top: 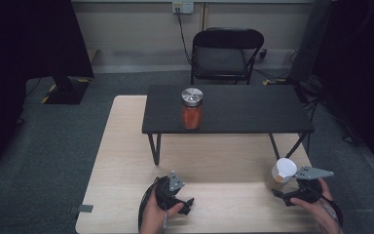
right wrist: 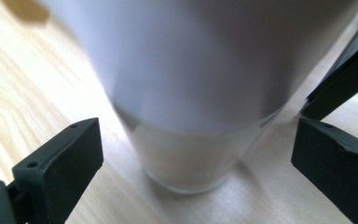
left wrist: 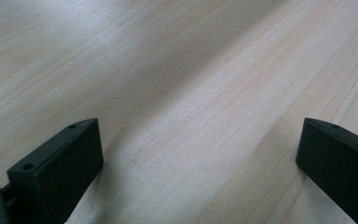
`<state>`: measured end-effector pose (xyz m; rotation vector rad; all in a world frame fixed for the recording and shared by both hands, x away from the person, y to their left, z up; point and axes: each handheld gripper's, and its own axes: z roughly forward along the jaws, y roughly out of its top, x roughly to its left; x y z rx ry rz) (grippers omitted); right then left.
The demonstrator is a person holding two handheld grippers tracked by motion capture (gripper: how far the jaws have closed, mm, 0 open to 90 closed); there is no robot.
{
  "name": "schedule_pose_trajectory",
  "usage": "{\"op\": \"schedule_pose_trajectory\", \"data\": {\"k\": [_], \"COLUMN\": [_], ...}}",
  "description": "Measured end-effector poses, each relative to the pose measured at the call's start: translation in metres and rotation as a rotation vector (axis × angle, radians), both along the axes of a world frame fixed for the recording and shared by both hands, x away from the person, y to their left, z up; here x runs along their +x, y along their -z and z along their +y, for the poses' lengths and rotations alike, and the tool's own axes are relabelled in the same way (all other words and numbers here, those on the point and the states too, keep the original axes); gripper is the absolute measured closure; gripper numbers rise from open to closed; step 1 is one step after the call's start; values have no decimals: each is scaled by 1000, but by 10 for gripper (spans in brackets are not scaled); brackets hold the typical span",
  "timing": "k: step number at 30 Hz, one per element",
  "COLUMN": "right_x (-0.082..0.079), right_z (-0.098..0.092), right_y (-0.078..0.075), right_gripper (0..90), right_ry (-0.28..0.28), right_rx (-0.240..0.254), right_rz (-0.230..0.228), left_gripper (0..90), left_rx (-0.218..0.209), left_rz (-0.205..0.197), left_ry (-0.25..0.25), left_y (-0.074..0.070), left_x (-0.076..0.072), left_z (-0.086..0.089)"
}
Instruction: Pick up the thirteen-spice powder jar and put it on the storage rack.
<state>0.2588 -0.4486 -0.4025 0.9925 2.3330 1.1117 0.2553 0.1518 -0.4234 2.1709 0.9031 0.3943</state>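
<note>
Pale wood-grain tabletop (top: 126, 146), carrying all items. Low black rectangular shelf on slanted metal legs (top: 233, 109), standing on the far half of the tabletop. Glass jar of orange-red contents with round silver lid (top: 192, 108), upright near the shelf's front edge. Clear glass tumbler with white paper lining (right wrist: 191, 107), upright on the tabletop by its right edge, sitting between the jaws of my right claw (right wrist: 193, 154), which is spread wide, neither jaw touching the glass. My left claw (left wrist: 198, 158), released, jaws wide over bare wood near the front edge.
</note>
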Motion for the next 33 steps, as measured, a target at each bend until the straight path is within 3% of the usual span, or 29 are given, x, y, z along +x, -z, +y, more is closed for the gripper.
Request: {"op": "schedule_pose_trajectory", "data": {"k": [7,11,33], "right_x": [-2,0,-1], "right_z": [1,1,3], "right_y": [-7,-8,7], "right_gripper": [19,69,297], "right_ry": [22,14,0], "right_rx": [32,47,120], "right_rz": [-31,-47,-112], "left_gripper": [0,0,0], "left_rx": [0,0,0], "left_rz": [0,0,0], "left_ry": [0,0,0], "left_y": [0,0,0], "left_x": [0,0,0], "left_z": [0,0,0]}}
